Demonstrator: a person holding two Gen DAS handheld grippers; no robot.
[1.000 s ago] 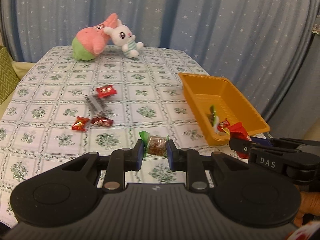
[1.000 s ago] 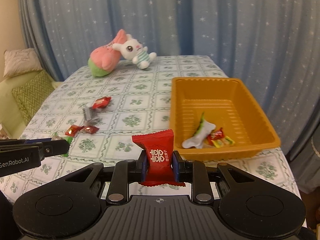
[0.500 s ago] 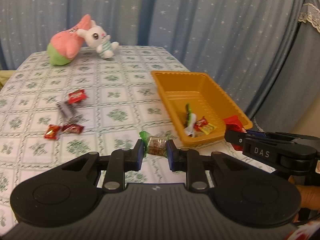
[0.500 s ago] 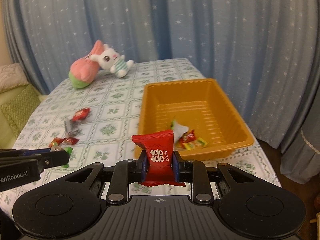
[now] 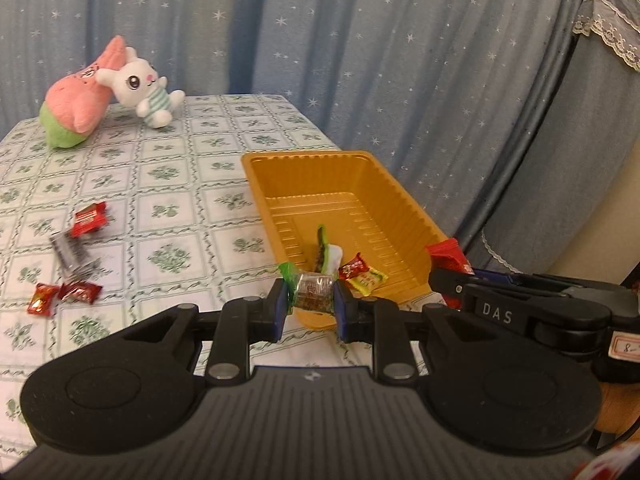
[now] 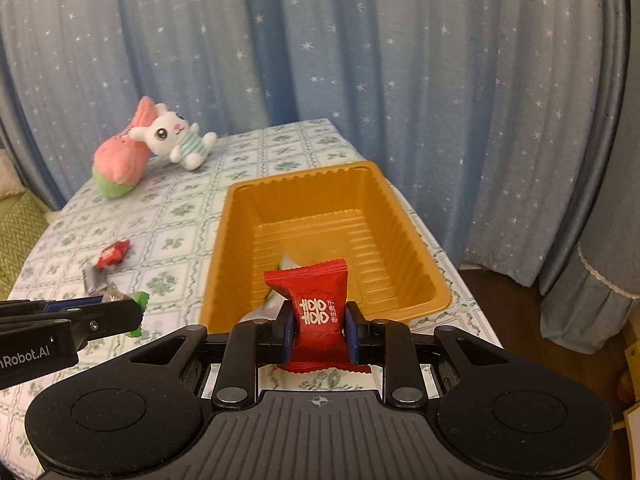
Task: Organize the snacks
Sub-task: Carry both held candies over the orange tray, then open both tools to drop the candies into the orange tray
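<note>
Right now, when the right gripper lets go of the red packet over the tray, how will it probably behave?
The red packet looks like a light foil pillow, so it will probably drop flat without rolling. Its crimped ends look floppy. The orange tray has high walls, so it should stay inside.

2 plush toys, a pink star (image 5: 78, 98) and a white rabbit (image 5: 142, 88), lean together on the far tabletop (image 5: 224, 120) before a starry blue curtain (image 5: 360, 40).

tray (image 5: 404, 200) right of loose sweets (image 5: 86, 220), plushies (image 5: 104, 92) behind
</note>
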